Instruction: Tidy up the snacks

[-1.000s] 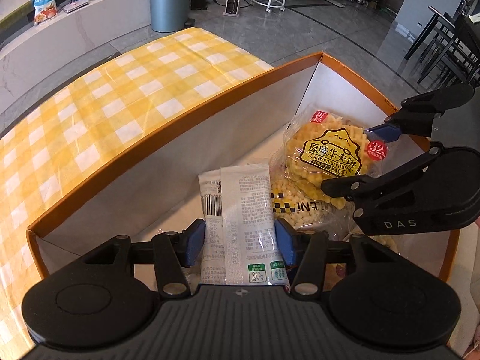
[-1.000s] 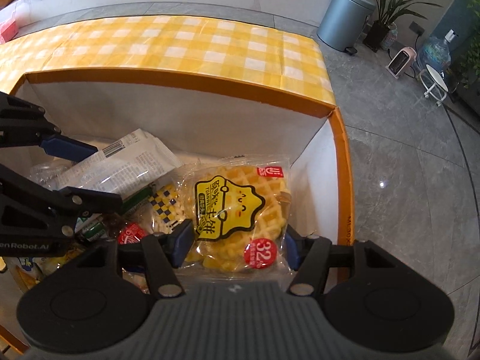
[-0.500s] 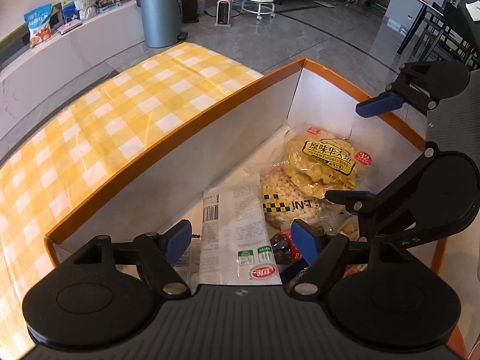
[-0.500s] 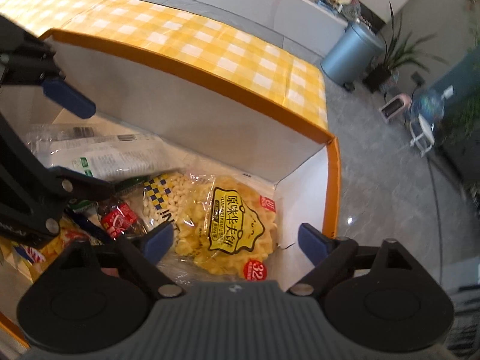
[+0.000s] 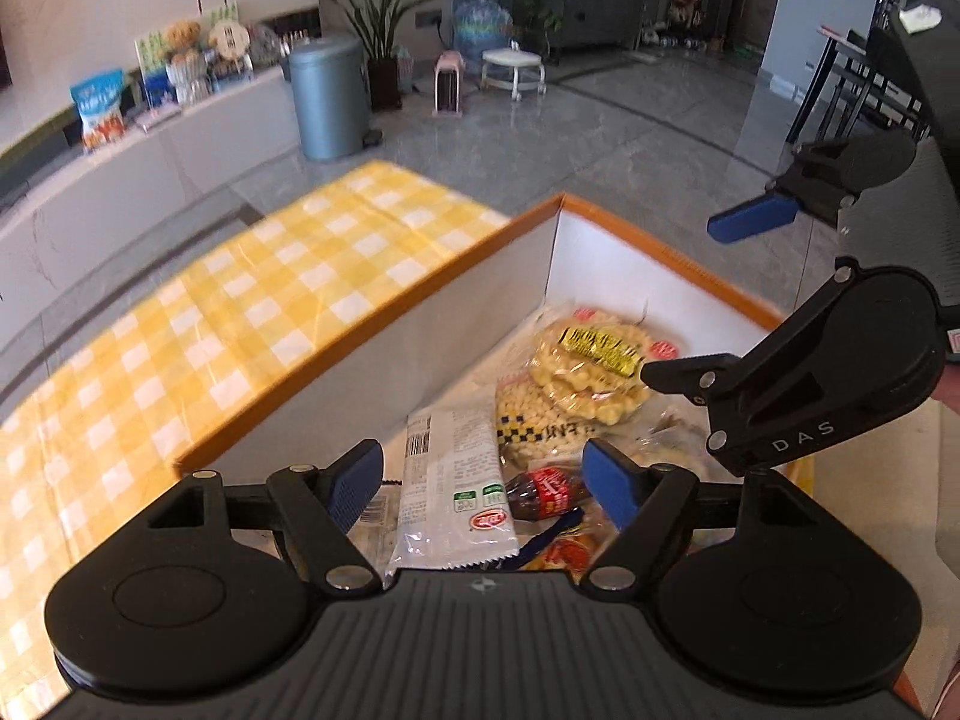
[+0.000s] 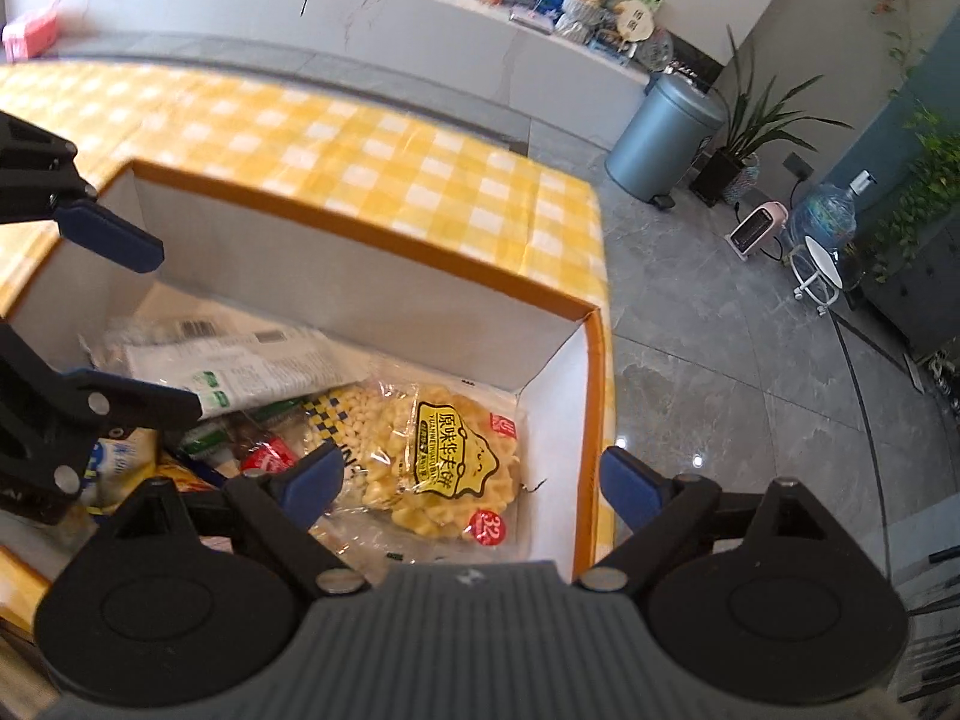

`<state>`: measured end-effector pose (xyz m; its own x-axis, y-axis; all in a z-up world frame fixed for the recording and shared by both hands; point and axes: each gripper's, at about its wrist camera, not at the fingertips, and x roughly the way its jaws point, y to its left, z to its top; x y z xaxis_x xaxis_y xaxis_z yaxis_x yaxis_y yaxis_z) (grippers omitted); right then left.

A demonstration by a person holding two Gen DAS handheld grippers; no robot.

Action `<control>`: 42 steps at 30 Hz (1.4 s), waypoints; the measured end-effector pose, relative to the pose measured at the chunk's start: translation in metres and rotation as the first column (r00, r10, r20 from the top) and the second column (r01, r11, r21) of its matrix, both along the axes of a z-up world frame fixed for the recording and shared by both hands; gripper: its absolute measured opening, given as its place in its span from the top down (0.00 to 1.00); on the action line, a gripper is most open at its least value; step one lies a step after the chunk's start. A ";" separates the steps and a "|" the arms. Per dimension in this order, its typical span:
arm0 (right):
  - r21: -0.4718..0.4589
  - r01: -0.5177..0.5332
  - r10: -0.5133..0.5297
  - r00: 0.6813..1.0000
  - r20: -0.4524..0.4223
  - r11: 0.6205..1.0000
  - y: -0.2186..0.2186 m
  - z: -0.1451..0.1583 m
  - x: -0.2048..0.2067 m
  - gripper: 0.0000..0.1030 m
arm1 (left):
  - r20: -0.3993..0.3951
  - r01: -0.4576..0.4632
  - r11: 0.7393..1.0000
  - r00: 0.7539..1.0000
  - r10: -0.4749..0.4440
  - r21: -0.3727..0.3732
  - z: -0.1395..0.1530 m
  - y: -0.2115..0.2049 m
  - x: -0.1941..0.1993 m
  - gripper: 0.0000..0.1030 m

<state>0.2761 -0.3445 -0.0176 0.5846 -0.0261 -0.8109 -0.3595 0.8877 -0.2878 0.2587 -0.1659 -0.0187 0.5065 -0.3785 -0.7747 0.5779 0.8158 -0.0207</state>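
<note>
An orange-rimmed white box (image 5: 420, 294) (image 6: 360, 228) holds several snacks. A white wrapper packet (image 5: 450, 492) (image 6: 240, 369) lies in it, next to a yellow waffle bag (image 5: 594, 369) (image 6: 447, 468), a checkered corn snack bag (image 5: 528, 420) and a small red-labelled bottle (image 5: 546, 489) (image 6: 267, 456). My left gripper (image 5: 483, 483) is open and empty, raised above the white packet. My right gripper (image 6: 471, 480) is open and empty, raised above the waffle bag. Each gripper shows in the other's view: the right one (image 5: 708, 294), the left one (image 6: 156, 330).
The box sits on a table with a yellow checkered cloth (image 5: 210, 330) (image 6: 360, 150). Beyond the table edge is grey tiled floor with a blue-grey bin (image 5: 327, 99) (image 6: 660, 138), a plant, a small heater and a stool. A white counter (image 5: 90, 180) holds other items.
Both grippers opened, letting go of the white packet and the waffle bag, which now lie in the box. Both grippers then rose and drew back from the box.
</note>
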 end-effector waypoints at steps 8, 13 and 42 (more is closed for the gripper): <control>0.127 0.052 -0.069 0.989 0.129 0.991 -0.011 0.044 -0.054 0.13 | 0.163 -0.023 0.998 0.986 0.032 -0.062 0.044 0.007 -0.052 0.14; 0.199 0.066 -0.109 0.970 0.216 0.978 -0.015 0.066 -0.091 0.13 | 0.267 -0.050 0.993 0.960 0.079 -0.111 0.066 0.013 -0.085 0.14; 0.452 0.089 -0.302 0.855 0.423 0.888 0.042 0.037 -0.228 0.03 | 0.529 -0.390 0.893 0.721 0.448 -0.224 0.037 0.055 -0.176 0.02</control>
